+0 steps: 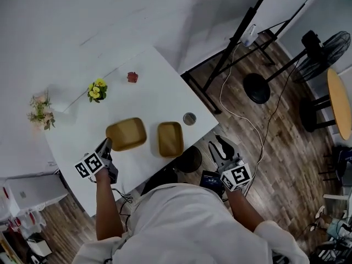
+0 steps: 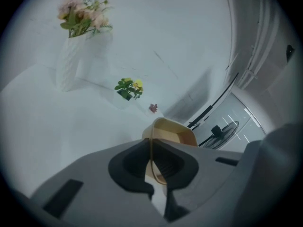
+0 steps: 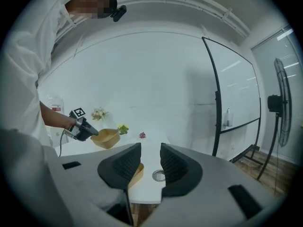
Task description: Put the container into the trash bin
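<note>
**Container held over the table**

The white table point(image 1: 154, 87) was taken as landmark. Over its near-left part, a tan container point(image 1: 126, 133) was held raised, its rim clamped by the left gripper point(image 1: 107, 143). Off the table's near-right edge, the right gripper point(image 1: 221, 146) was held parted and empty.

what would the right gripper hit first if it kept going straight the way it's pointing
Likely the near edge of the white table, by the small round tin seen between the right gripper's open jaws; depth is unclear.
</note>
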